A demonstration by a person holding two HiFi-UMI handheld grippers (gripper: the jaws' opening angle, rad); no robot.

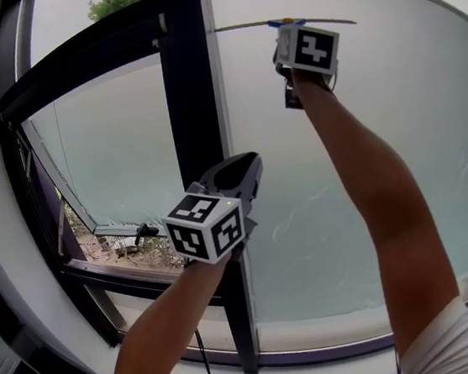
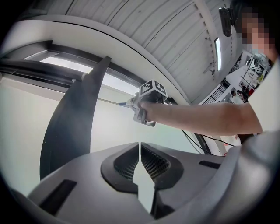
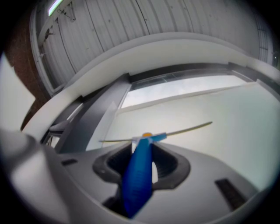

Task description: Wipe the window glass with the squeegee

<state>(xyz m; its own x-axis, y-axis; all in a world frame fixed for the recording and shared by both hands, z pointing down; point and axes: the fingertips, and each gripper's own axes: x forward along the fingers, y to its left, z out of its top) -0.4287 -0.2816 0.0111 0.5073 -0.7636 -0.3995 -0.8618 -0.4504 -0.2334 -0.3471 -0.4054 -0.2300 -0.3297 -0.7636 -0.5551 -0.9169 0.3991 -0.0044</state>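
Note:
The squeegee has a blue handle point(image 3: 138, 175) and a long thin blade point(image 3: 157, 134). My right gripper point(image 3: 142, 153) is shut on the handle. In the head view that gripper point(image 1: 287, 36) is raised high, and the blade point(image 1: 282, 24) lies level against the top of the big frosted window pane point(image 1: 383, 163). My left gripper point(image 1: 250, 170) hangs lower, by the dark mullion point(image 1: 194, 102). Its jaws are shut with nothing between them point(image 2: 140, 151). From the left gripper view I see the right gripper's marker cube point(image 2: 153, 89) and the blade point(image 2: 109, 101) on the glass.
Left of the mullion, a hinged sash point(image 1: 75, 201) is tilted open over a sill with debris point(image 1: 140, 253). A white sill point(image 1: 320, 332) runs under the big pane. A black cable point(image 1: 203, 363) hangs below. A person's bare forearms hold both grippers.

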